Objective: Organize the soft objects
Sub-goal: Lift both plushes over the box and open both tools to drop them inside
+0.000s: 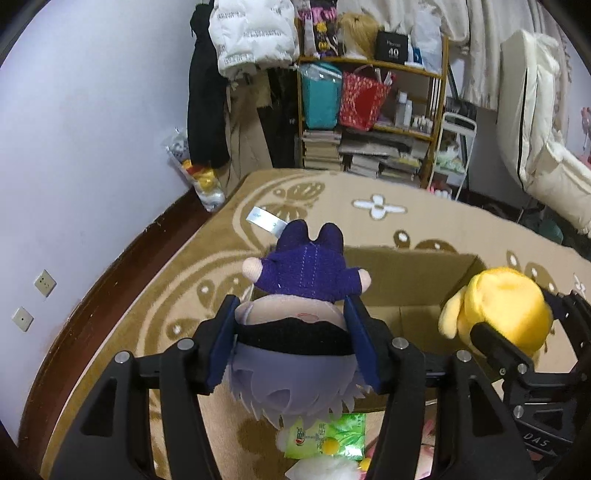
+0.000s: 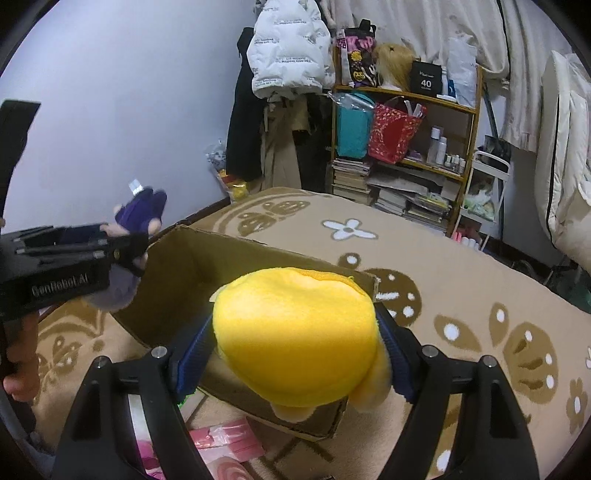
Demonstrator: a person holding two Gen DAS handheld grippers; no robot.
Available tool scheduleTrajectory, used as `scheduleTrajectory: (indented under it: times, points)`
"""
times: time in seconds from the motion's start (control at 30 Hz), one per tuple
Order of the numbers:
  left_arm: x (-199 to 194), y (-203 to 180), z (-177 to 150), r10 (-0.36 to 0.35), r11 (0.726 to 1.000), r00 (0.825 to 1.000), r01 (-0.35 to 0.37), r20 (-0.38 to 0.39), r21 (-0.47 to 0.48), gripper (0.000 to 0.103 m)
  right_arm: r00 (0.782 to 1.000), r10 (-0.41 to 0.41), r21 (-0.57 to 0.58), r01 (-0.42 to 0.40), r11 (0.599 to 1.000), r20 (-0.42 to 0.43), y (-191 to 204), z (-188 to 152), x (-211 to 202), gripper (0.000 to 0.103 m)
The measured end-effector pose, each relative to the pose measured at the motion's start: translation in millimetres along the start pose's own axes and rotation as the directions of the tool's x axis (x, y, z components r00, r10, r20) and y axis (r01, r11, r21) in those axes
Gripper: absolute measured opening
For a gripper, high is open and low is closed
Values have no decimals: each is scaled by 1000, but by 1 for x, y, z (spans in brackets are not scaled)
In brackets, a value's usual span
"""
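A plush doll with lavender hair and a purple knitted outfit hangs head toward me between the blue pads of my left gripper, which is shut on its head. It hangs above the left end of an open cardboard box. My right gripper is shut on a round yellow plush toy over the near right corner of the box. In the right wrist view the left gripper and the doll are at the far left. The yellow plush is at the right of the left wrist view.
The box stands on a tan patterned carpet. A green packet and pink packets lie near its front. Behind stand a wooden shelf with bags and books, hanging coats and a bag of toys in the corner.
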State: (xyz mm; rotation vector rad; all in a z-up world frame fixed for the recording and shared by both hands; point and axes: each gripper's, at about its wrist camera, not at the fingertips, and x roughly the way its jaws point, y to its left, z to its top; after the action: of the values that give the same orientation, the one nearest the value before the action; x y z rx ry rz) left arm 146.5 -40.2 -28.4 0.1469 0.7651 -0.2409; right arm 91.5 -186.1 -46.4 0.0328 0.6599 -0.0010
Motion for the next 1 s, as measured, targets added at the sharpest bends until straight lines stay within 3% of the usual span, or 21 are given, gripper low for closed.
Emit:
scheduleTrajectory:
  times: [0.27, 0.33, 0.43, 0.67, 0.8, 1.0]
  points:
    - [8, 4, -3, 46, 998, 999, -47, -12, -40, 65, 1000, 13, -11, -13, 1000, -18, -2, -1, 5, 89]
    - [5, 7, -3, 51, 998, 999, -51, -5, -49, 78, 1000, 17, -10, -17, 1000, -23, -1, -2, 4, 90]
    - [-1, 10, -2, 57, 997, 998, -55, 17, -56, 88, 1000, -5, -15, 5, 1000, -30, 0, -2, 4, 92]
    - [-19, 19, -5, 104, 992, 995, -102, 12, -79, 101, 999, -53, -15, 53, 998, -11, 2, -1, -11, 103]
    - [-34, 29, -8, 142, 983, 990, -139, 20, -121, 103, 999, -43, 8, 44, 999, -6, -2, 0, -24, 103]
    - [-49, 42, -16, 82, 984, 997, -81, 3, -160, 103, 1000, -21, 45, 21, 999, -10, -5, -6, -42, 103]
